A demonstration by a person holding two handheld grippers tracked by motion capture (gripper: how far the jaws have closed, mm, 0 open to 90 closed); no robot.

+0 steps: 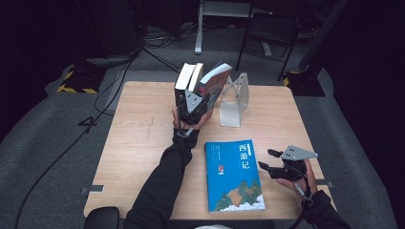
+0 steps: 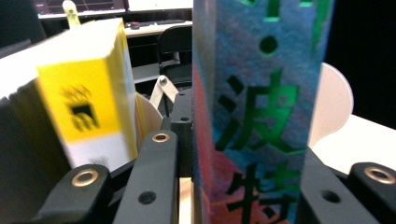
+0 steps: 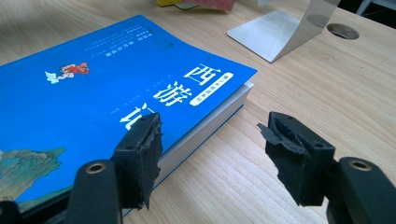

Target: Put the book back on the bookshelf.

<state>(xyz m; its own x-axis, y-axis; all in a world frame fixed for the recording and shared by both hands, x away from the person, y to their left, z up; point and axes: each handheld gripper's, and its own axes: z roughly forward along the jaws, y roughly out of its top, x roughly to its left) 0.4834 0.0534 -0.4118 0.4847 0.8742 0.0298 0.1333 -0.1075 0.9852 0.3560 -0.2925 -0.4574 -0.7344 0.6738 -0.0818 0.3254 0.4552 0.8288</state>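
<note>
We see our left tongs (image 1: 193,104) near the far edge of the table (image 1: 143,129), clenched on a tilted book (image 2: 261,116) with a multicoloured spine; its jaws press on both covers. Just beside it stand two more books, one with a yellow spine (image 2: 88,112). A white metal bookend (image 1: 232,102) stands just to the right of the held book, which leans away from it at the top. Our right tongs (image 1: 268,159) hover near the right edge, released, jaws apart with nothing between them. They sit just beside a blue book (image 1: 234,174) that lies flat toward the near edge, its cover up.
</note>
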